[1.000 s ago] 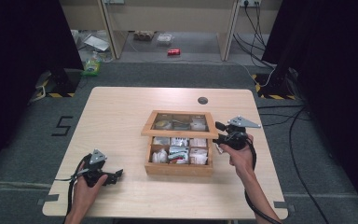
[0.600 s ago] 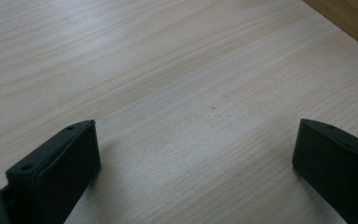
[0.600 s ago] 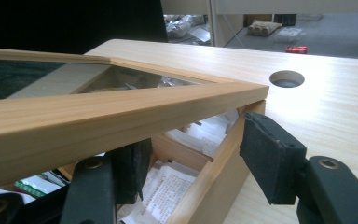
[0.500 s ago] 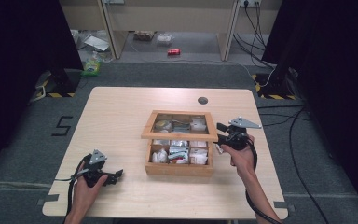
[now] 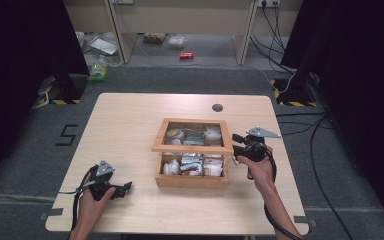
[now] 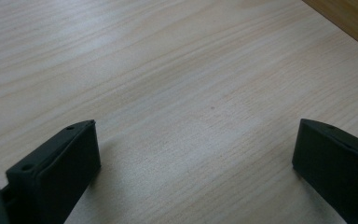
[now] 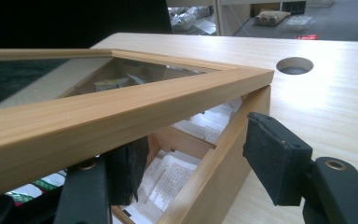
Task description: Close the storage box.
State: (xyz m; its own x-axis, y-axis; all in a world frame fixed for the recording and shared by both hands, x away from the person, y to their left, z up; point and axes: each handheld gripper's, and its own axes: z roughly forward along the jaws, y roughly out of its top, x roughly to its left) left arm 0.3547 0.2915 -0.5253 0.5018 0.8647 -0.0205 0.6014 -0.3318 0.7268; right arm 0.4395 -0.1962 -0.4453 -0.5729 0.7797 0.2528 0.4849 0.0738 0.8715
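Observation:
A wooden box with several compartments of white sachets stands in the middle of the table. Its glass lid is tilted up at the front. My right gripper is at the box's right side; its jaws have just been opening. In the right gripper view the right gripper has one jaw inside the box under the lid's frame and the other outside the box's wall, clear of the wood. My left gripper rests at the front left, open, and the left gripper has bare tabletop between its jaws.
The light wooden table has a round cable hole behind the box. Cables trail on the floor to the right. A shelf unit and loose items, among them a red can, lie beyond the far edge.

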